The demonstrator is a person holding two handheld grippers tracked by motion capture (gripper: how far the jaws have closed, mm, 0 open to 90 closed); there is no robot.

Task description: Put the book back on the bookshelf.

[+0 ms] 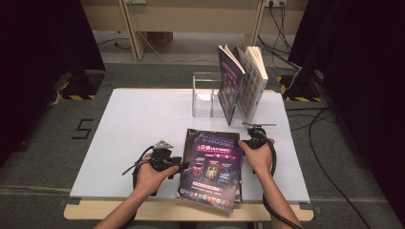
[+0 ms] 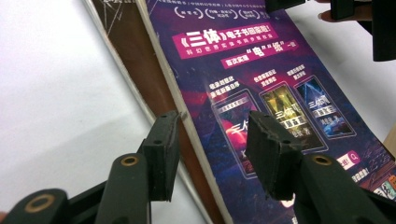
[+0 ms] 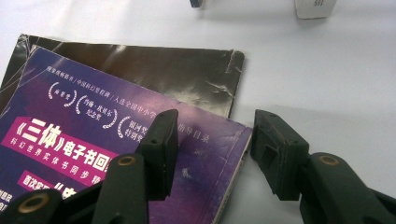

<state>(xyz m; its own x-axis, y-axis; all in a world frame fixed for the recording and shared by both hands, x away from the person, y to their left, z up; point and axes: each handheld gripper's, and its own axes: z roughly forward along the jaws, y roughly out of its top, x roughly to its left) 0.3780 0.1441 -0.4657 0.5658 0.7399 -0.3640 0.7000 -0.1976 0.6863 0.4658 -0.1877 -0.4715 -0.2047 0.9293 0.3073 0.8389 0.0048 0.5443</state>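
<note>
Purple book point(image 1: 211, 168) lies flat at the table's point(image 1: 133, 124) near edge. Left gripper point(image 1: 184, 164) and right gripper point(image 1: 252, 135) straddle its sides, jaws spread, pinching nothing. Two books point(image 1: 241, 83) already stand in the far rack point(image 1: 206, 94); this one seems left to shelve.

The paperback book point(image 1: 212, 167) lies flat on the table point(image 1: 133, 129), at its near edge. Behind it stands a clear acrylic holder point(image 1: 204, 95), with two upright books point(image 1: 243, 83) leaning just right of that holder.
</note>
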